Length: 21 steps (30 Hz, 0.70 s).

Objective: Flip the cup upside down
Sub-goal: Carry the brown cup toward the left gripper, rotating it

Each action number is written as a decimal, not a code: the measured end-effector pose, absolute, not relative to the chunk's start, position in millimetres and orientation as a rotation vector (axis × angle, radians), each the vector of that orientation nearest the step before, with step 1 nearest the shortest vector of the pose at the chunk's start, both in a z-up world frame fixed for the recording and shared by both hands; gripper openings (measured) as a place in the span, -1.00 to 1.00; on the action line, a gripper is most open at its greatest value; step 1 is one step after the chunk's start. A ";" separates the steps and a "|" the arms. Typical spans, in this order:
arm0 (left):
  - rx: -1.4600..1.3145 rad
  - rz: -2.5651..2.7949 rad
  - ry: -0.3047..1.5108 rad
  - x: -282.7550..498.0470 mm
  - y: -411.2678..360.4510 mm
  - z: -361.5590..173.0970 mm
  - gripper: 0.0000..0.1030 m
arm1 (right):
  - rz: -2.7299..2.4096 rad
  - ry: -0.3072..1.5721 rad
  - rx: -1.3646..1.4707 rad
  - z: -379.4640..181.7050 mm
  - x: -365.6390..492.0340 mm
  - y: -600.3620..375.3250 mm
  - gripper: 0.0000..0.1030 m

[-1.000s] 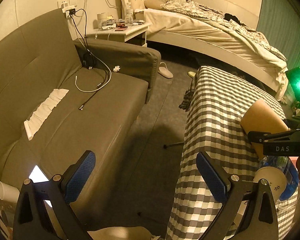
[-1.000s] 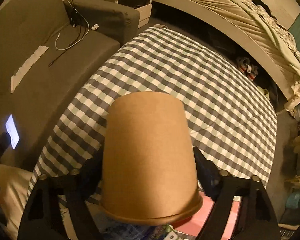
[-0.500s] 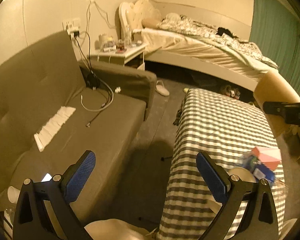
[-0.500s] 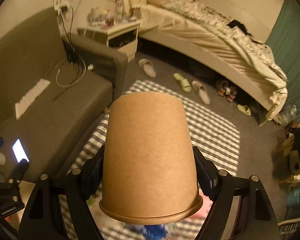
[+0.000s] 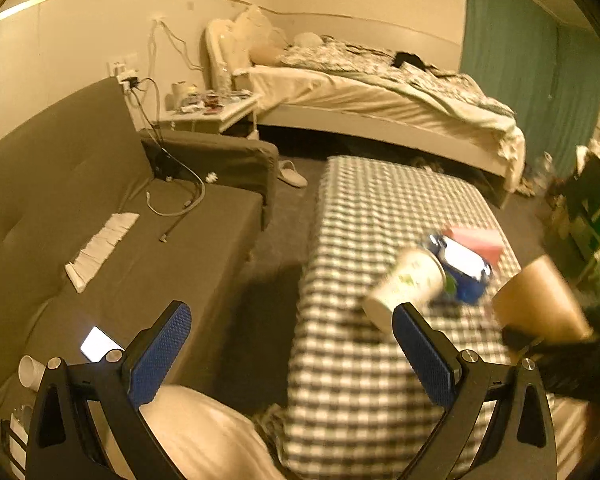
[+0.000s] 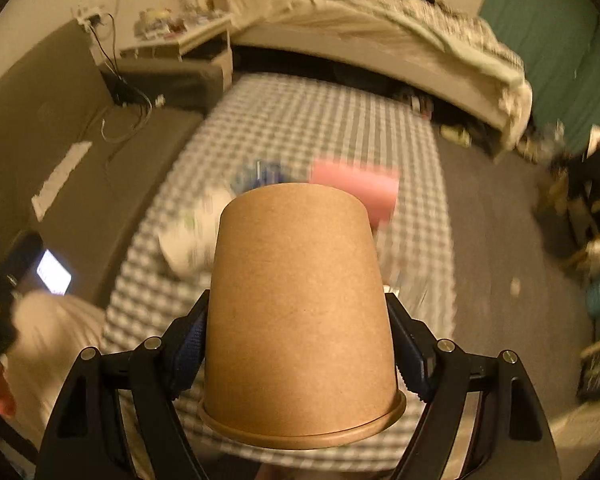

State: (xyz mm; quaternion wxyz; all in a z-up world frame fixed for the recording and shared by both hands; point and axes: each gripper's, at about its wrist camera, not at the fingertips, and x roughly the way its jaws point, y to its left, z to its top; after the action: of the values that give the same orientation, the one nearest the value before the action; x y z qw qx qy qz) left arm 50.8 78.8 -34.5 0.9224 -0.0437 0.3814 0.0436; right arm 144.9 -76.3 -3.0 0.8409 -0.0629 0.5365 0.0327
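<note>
My right gripper [image 6: 298,344] is shut on a brown paper cup [image 6: 300,304], which fills the middle of the right wrist view with its rim toward the camera and its base pointing away. The cup is held above the checkered table [image 6: 320,128]. In the left wrist view the same cup [image 5: 540,300] shows at the far right, tilted, above the table's near right part [image 5: 380,208]. My left gripper [image 5: 296,348] is open and empty, over the gap between the sofa and the table.
A white printed cup [image 5: 408,284] lies on its side on the table beside a blue packet [image 5: 464,264] and a pink box [image 5: 476,240]. A grey sofa [image 5: 100,200] with cables and a lit phone [image 5: 98,344] stands left. A bed [image 5: 380,88] is behind.
The right gripper has swung with the brown cup, tilting down from facing the room to looking onto the table. The left gripper's view has moved up and to the right.
</note>
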 end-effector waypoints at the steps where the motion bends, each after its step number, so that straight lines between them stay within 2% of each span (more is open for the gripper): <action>1: -0.086 0.081 0.785 45.0 74.8 -38.4 1.00 | 0.062 1.153 -0.122 -15.5 138.1 -79.0 0.55; 8: -0.063 0.045 0.809 31.3 57.8 -54.3 1.00 | 0.040 1.248 -0.058 -77.0 115.8 -90.2 0.55; 21: -0.054 0.047 0.891 35.6 49.1 -67.2 1.00 | 0.076 1.277 0.012 -85.3 130.7 -97.4 0.57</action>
State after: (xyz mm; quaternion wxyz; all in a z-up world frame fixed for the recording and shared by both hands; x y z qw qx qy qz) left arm 35.6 49.1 -67.2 0.9018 -0.0261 0.4307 0.0228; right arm 130.7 -97.4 -85.3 0.8022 0.0055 0.5959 0.0353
